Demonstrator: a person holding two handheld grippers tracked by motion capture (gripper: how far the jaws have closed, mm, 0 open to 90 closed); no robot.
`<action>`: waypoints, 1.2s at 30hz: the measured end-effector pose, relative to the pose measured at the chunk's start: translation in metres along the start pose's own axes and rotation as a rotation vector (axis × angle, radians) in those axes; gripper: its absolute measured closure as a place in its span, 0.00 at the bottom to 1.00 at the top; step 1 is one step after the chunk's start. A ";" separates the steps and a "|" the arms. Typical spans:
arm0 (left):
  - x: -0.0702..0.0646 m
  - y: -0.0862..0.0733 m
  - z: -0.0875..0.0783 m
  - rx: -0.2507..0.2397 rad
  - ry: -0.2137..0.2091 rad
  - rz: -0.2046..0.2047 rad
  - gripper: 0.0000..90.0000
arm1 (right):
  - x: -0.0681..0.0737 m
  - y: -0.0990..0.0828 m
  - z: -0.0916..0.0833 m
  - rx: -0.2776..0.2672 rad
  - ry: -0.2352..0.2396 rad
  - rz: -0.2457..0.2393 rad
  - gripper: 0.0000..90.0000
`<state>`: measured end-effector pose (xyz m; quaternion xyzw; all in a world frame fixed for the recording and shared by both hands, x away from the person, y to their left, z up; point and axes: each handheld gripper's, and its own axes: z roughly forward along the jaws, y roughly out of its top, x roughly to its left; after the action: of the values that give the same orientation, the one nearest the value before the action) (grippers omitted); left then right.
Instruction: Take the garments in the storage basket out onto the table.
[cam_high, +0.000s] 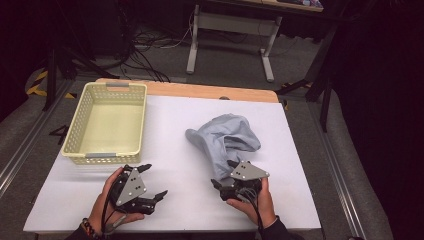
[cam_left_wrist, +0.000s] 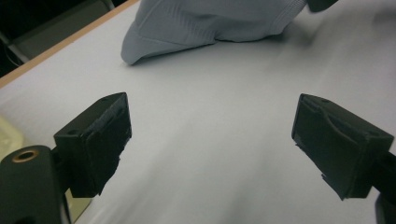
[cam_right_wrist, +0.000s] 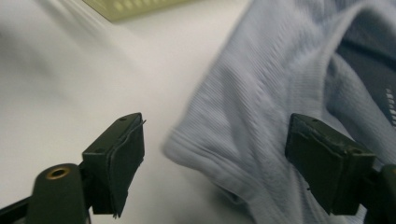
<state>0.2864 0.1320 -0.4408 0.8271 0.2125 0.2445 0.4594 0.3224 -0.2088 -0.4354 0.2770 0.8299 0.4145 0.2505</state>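
A crumpled pale blue-grey garment (cam_high: 225, 137) lies on the white table cover, right of centre. My right gripper (cam_high: 223, 173) is at its near edge, held by a hand. In the right gripper view the gripper (cam_right_wrist: 215, 158) stands open, and the ribbed hem of the garment (cam_right_wrist: 280, 93) lies between the jaws without either pad pressing on it. My left gripper (cam_high: 156, 180) is open over bare table near the front edge, left of the garment. In the left gripper view nothing is between its jaws (cam_left_wrist: 210, 144), and the garment (cam_left_wrist: 205, 21) lies farther ahead.
A pale yellow perforated basket (cam_high: 82, 117) stands at the back left of the table with nothing in it; its wall also shows in the right gripper view (cam_right_wrist: 135, 5). The table's wooden back edge (cam_high: 200, 90) borders the white cover. Beyond it stand desk legs and cables.
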 end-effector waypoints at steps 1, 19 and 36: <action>0.000 -0.002 -0.002 -0.005 -0.003 -0.005 0.14 | -0.001 -0.002 0.003 0.009 -0.019 0.000 0.22; 0.001 -0.006 0.010 0.015 -0.015 -0.023 0.15 | -0.037 -0.021 -0.009 -0.054 -0.103 0.040 0.86; 0.005 -0.007 0.007 0.008 0.002 -0.037 0.16 | -0.017 0.054 -0.063 -0.306 -0.010 -0.094 0.90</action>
<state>0.2934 0.1342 -0.4490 0.8244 0.2294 0.2360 0.4605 0.3076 -0.2277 -0.3538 0.1985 0.7679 0.5225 0.3129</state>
